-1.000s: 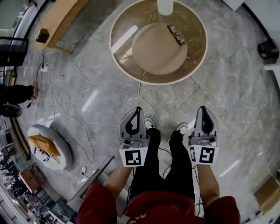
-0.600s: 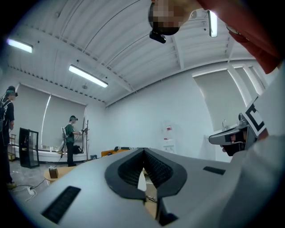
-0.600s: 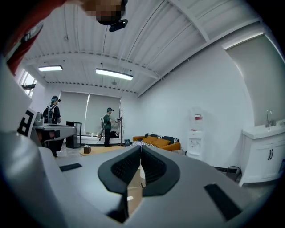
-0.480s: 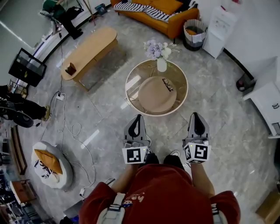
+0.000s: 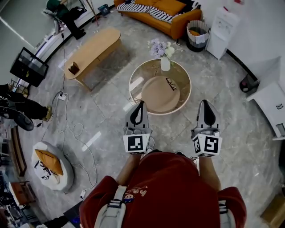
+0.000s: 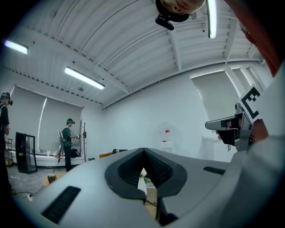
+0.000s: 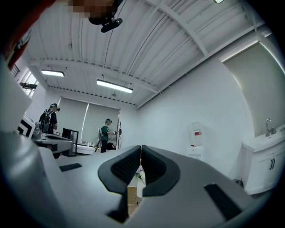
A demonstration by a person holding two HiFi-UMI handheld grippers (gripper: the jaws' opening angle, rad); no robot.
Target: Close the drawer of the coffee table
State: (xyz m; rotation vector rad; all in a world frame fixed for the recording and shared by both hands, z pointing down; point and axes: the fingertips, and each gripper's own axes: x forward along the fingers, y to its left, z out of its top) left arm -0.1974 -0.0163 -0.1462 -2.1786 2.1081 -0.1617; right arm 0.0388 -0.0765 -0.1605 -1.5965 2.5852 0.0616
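The round coffee table (image 5: 132,87) has a glass top over a tan wooden inner part (image 5: 159,94), and it stands on the floor ahead of me. From above I cannot make out its drawer. A pair of glasses (image 5: 171,83) and a vase of flowers (image 5: 164,57) sit on it. My left gripper (image 5: 140,104) and right gripper (image 5: 205,103) are held level, high above the floor on the near side of the table and apart from it. Both are shut with nothing between them, their tips meeting in the left gripper view (image 6: 143,150) and the right gripper view (image 7: 140,147).
A long wooden bench table (image 5: 91,48) and an orange sofa (image 5: 162,11) stand beyond the coffee table. A basket (image 5: 197,30) and white cabinets (image 5: 225,31) are at the right. A round cushion bed (image 5: 49,165) and cables (image 5: 71,130) lie at the left. People (image 6: 67,141) stand far off.
Both grippers have risen, and the head view has pulled up from close over the table to a view of the whole room. The jaws have stayed shut.
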